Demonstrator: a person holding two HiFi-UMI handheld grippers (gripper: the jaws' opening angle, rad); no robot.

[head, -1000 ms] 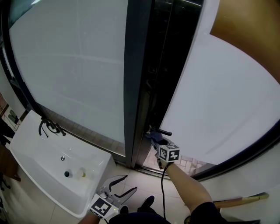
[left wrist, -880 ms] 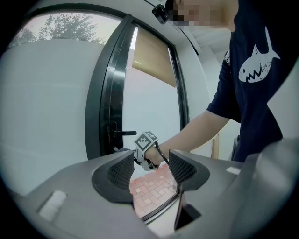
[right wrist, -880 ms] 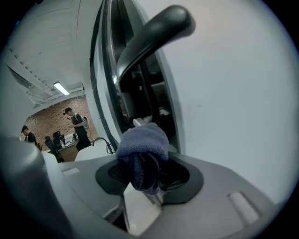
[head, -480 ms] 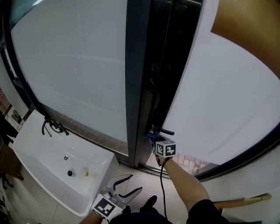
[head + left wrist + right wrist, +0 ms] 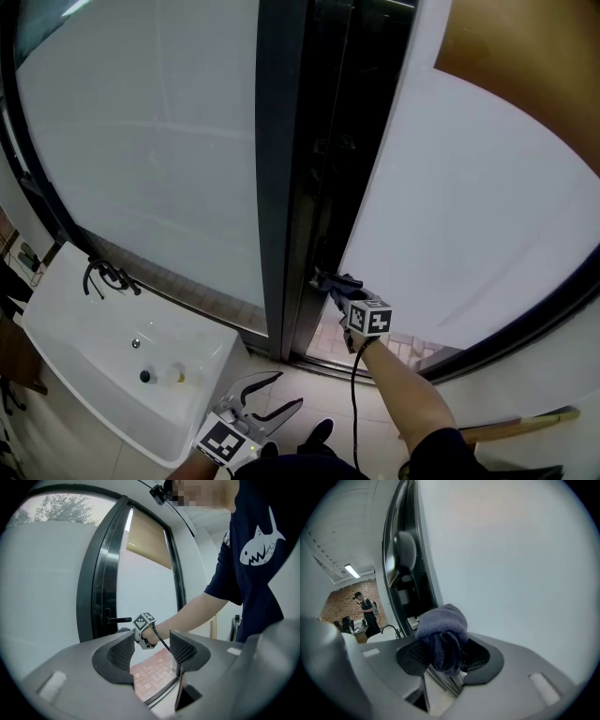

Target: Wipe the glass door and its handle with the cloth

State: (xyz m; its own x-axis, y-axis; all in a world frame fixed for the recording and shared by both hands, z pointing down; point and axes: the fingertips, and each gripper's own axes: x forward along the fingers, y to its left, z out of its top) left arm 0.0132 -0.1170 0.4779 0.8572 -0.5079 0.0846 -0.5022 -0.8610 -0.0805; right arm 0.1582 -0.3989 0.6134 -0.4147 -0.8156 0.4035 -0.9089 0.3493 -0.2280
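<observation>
White sink [image 5: 75, 352] beside frosted glass door [image 5: 469, 216], tiled floor [image 5: 309, 377]. Right gripper [image 5: 445, 656] pinches bunched blue-grey cloth [image 5: 443, 634] near the black handle [image 5: 345, 279]; left gripper [image 5: 151, 651] spread, empty.

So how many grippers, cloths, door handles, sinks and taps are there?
grippers: 2, the left gripper and the right gripper
cloth: 1
door handle: 1
sink: 1
tap: 1
total: 6
</observation>
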